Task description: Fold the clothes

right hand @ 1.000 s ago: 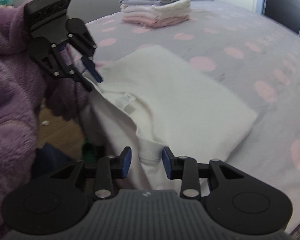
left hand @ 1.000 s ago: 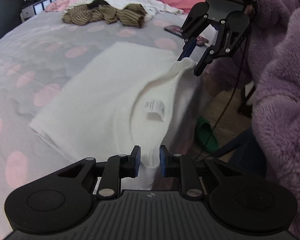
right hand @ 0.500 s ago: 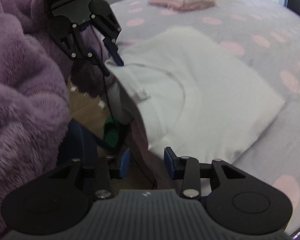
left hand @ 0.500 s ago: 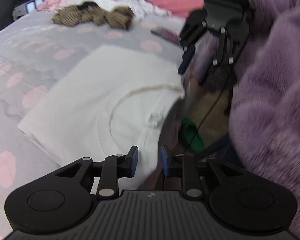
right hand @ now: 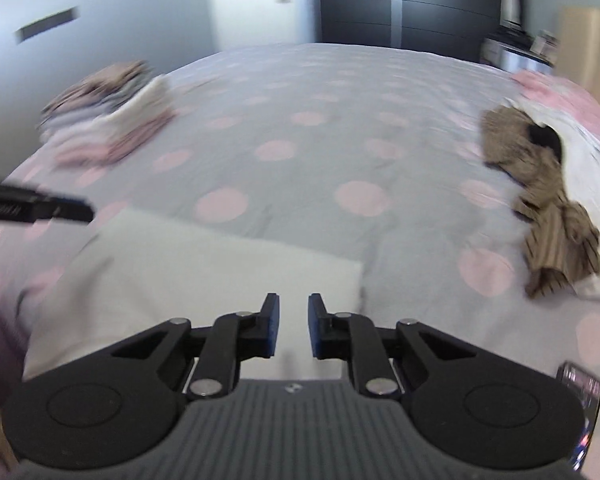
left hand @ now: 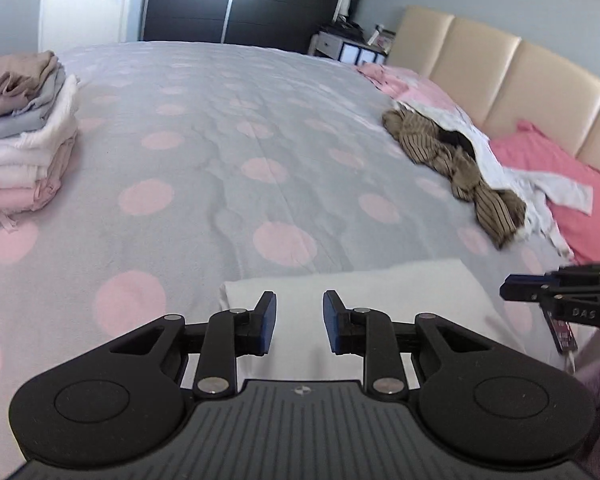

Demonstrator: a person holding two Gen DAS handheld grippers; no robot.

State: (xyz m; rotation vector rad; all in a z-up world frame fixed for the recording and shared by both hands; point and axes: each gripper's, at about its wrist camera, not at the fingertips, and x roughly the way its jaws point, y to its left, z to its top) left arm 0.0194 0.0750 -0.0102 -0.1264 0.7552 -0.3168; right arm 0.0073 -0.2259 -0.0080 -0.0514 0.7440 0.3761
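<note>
Ahead of both grippers the grey pink-dotted bedspread lay open and bare across its middle. A stack of folded clothes bounded the left side; a crumpled brown striped garment and white clothing blocked the right. A small dark object, possibly a phone, sat near the bed's edge.

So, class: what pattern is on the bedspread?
The bedspread is grey with pink dots, clearest in the left wrist view.

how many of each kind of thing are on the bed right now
folded white garment: 1
stack of folded clothes: 1
heap of unfolded clothes: 1
pink pillow: 1
small dark card-like item, kind unclear: 1
total: 5
</note>
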